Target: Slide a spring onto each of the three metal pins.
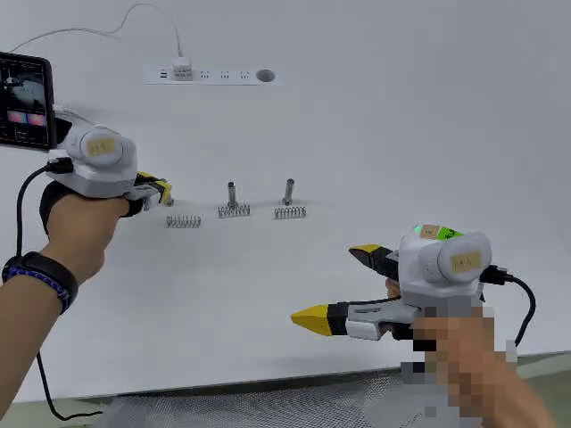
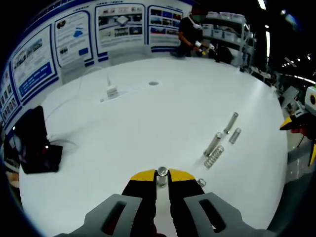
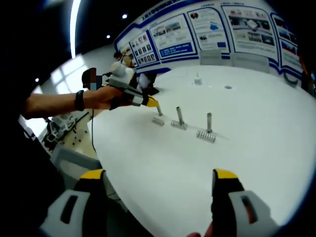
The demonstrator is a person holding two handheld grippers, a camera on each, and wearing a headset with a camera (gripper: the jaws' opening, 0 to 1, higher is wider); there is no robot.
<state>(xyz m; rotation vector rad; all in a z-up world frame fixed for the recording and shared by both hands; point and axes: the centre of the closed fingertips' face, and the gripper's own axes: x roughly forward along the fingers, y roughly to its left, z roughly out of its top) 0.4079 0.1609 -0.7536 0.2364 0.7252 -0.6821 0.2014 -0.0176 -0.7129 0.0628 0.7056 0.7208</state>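
My left gripper (image 1: 166,193) is at the left of the white table, shut on a short metal pin (image 2: 161,176) that stands on end between its yellow tips. Two more pins (image 1: 232,193) (image 1: 288,190) stand upright to its right. Three springs lie flat on the table: one (image 1: 183,221) just below the left gripper and one in front of each standing pin (image 1: 234,211) (image 1: 290,212). My right gripper (image 1: 339,285) hovers open and holding nothing near the front edge, well short of the pins (image 3: 180,115) (image 3: 209,121); its own view looks across at the left gripper (image 3: 148,102).
A white power strip (image 1: 210,76) with a plugged-in cable lies at the back of the table. A dark screen device (image 1: 25,100) stands at the far left. The table's front edge (image 1: 268,385) runs just below my right gripper.
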